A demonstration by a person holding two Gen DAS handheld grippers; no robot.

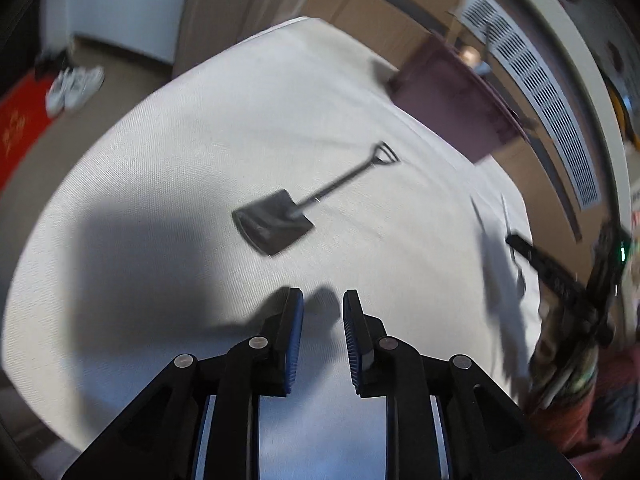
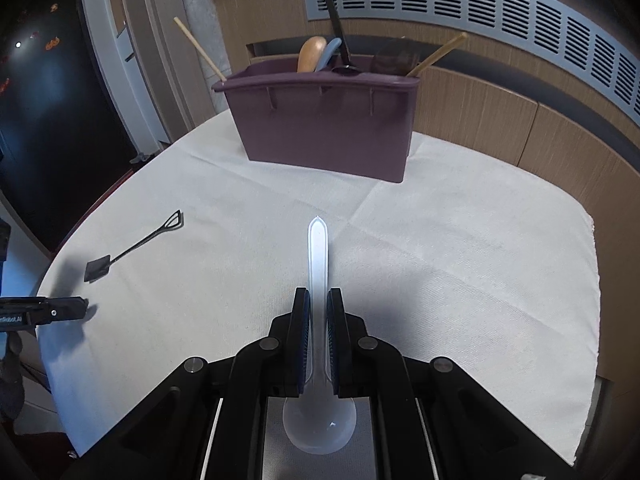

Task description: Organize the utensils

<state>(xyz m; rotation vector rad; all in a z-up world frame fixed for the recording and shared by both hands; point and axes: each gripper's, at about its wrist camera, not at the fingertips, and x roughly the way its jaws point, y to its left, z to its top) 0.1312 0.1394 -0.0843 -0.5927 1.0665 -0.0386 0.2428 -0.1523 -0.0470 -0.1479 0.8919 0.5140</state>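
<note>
A small black shovel-shaped spoon (image 1: 276, 220) lies flat on the white cloth, its handle pointing toward the purple utensil caddy (image 1: 452, 96). My left gripper (image 1: 323, 300) hovers just short of its blade, open, with nothing between the pads. In the right wrist view the same black spoon (image 2: 132, 246) lies at the left, with the left gripper (image 2: 82, 307) beside it. My right gripper (image 2: 318, 292) is shut on the handle of a clear plastic spoon (image 2: 318, 248); its bowl sits behind the pads and its handle points at the purple caddy (image 2: 324, 128).
The caddy holds a wooden spoon (image 2: 311, 54), a grey-blue spoon (image 2: 329, 53), a black ladle (image 2: 338, 32) and two wooden sticks. The white cloth (image 2: 460, 260) covers the table to its rounded edges. A vent grille (image 2: 480, 4) runs behind. Shoes (image 1: 74, 88) lie on the floor.
</note>
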